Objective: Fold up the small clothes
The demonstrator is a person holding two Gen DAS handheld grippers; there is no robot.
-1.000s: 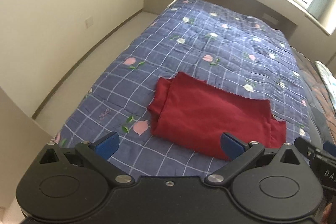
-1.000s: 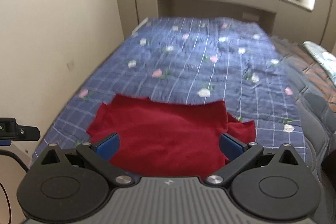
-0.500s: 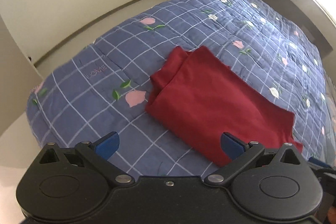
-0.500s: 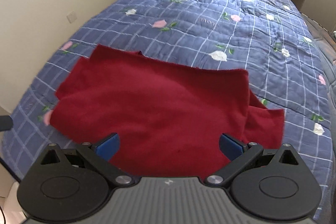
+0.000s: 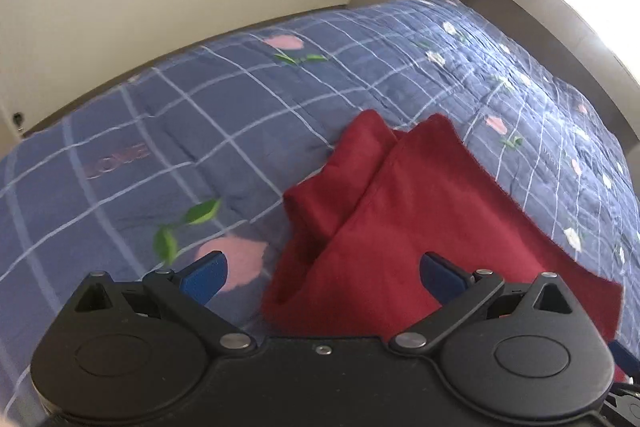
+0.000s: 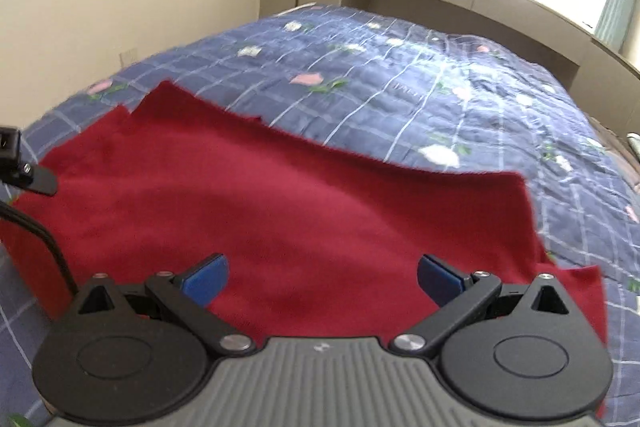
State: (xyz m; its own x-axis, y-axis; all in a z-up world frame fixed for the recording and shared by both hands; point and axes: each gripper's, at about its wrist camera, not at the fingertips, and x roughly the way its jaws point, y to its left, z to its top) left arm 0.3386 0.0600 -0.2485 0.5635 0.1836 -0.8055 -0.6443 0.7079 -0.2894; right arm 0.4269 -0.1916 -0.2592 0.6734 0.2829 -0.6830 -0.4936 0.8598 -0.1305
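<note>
I am holding both grippers, left (image 5: 320, 273) and right (image 6: 322, 273), spread wide and empty over the red cloth (image 6: 300, 203), lining up for its near edge at 6 o'clock, I judge.

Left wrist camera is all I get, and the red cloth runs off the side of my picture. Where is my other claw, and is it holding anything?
Observer: The right claw is open and holds nothing. It points at the middle of the red cloth.
Operator: Is the cloth's right end tidy?
Observer: Not quite. In the right wrist view a lower layer sticks out past the top layer's right corner and lies on the blue quilt.
Operator: And the far edge?
Observer: It is uneven, with a small notch partway along.
</note>
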